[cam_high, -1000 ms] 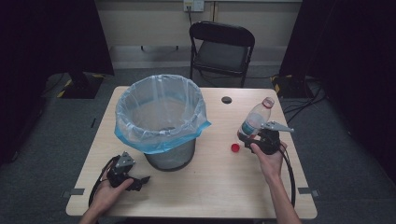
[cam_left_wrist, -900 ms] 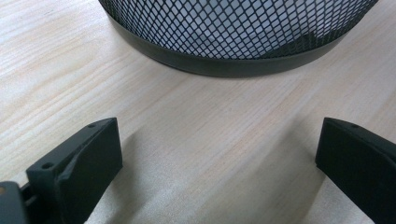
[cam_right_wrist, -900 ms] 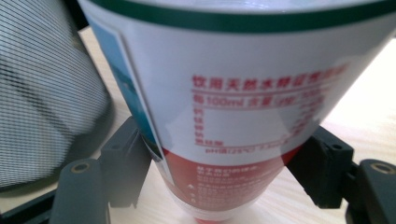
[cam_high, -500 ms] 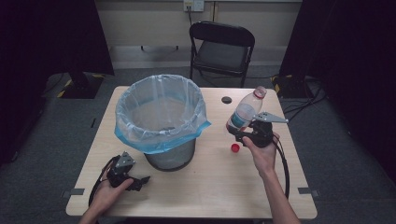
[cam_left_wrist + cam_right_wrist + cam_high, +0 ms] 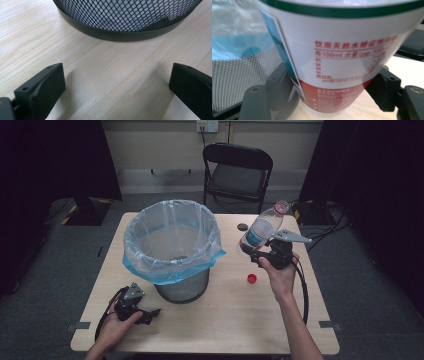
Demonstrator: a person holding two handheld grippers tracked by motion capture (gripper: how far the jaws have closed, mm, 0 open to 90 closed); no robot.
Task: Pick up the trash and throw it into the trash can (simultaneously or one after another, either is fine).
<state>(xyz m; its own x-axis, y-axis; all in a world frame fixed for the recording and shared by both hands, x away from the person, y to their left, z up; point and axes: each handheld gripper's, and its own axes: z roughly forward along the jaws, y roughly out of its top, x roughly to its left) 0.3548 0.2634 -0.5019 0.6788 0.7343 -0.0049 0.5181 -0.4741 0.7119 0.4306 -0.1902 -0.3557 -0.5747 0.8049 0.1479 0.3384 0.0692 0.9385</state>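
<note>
A clear plastic water bottle point(image 5: 260, 231) with a white, blue and red label point(image 5: 342, 57) is held above the table, tilted with its neck up and to the right. My right gripper point(image 5: 254, 251) is shut on its lower body, just right of the bin. A mesh waste bin point(image 5: 172, 251) lined with a pale blue bag stands mid-table. A red bottle cap point(image 5: 252, 278) lies on the table below the bottle. My left gripper point(image 5: 150, 312) rests on the table near the front left edge, open, with its jaws apart in front of the bin's base point(image 5: 125, 35).
A small dark round object point(image 5: 242, 226) lies on the table behind the bottle. A black folding chair point(image 5: 235, 170) stands beyond the far edge. The wooden table point(image 5: 230, 320) has bare surface along the front and right.
My right gripper has carried the bottle up and to the left, toward the bin. The left gripper has stayed in place.
</note>
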